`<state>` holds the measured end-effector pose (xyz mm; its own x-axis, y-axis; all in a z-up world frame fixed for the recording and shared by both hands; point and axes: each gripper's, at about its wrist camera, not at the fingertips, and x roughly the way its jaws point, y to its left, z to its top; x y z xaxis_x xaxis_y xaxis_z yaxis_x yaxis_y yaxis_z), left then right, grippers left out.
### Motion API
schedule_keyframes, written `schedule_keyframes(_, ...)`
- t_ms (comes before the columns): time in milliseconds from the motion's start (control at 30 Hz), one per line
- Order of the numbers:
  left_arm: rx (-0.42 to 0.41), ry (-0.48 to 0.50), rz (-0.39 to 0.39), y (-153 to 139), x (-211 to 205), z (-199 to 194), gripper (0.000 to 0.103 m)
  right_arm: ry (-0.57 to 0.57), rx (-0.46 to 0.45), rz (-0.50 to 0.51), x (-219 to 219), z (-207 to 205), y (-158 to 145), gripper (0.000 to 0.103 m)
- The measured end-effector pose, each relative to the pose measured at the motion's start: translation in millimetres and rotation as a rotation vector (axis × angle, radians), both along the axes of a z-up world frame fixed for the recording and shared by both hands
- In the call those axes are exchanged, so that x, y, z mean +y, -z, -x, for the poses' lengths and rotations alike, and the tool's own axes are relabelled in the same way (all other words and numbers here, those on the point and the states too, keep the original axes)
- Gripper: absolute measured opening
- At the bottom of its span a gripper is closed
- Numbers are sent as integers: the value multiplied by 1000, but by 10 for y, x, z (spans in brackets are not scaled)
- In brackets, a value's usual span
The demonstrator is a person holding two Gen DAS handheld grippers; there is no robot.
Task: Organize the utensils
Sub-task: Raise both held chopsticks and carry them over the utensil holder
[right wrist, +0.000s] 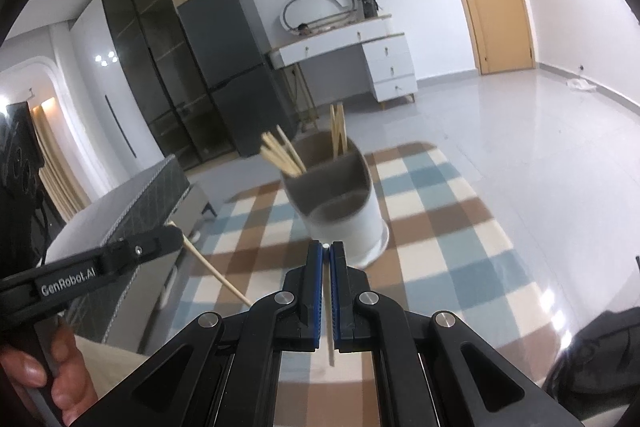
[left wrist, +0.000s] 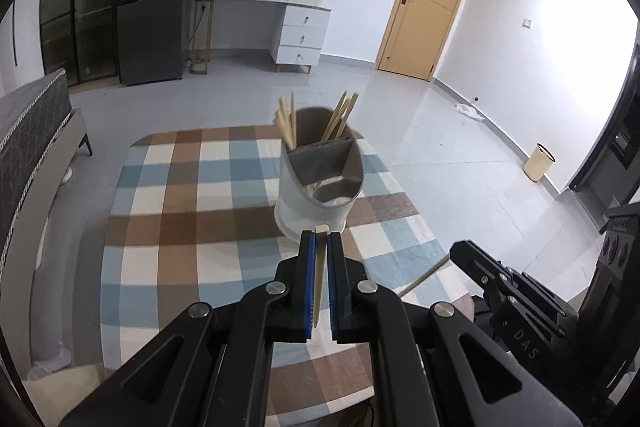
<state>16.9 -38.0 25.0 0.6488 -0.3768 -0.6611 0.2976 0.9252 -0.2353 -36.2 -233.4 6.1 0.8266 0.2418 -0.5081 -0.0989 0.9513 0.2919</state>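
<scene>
Pale wooden chopstick (left wrist: 320,267) pinched lengthwise in left gripper (left wrist: 320,233), nearly closed, close before the white utensil holder (left wrist: 308,203) on checked tablecloth (left wrist: 180,211). From the right wrist: right gripper (right wrist: 326,247) nearly closed on a thin chopstick (right wrist: 330,307), facing same holder (right wrist: 352,223). Risk: sticks colliding or tipping holder if lowered together.
</scene>
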Motion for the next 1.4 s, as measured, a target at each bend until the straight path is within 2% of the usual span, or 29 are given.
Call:
schedule_keyframes(400, -112, -5, 53, -698, 8, -378, 1, -19, -130, 5, -67, -426, -817, 3)
schedule_keyframes(567, -139, -14, 44, -882, -22, -651, 1, -37, -164, 8, -39, -752, -1075, 3)
schedule_keyframes(767, -149, -22, 52, -945, -11, -1019, 1, -53, -193, 14, 11, -1202, -1278, 3)
schedule_keyframes(900, -172, -39, 72, -890, 54, -1273, 1, -63, -203, 19, 46, -1426, -1289, 3)
schedule_keyframes(1033, -146, -48, 86, -741, 73, -1507, 1, -64, -200, 24, 59, -1651, -1191, 3)
schedule_keyframes(1400, -86, -13, 63, -459, -75, -1658, 1, -93, -150, 27, 33, -1943, -795, 3)
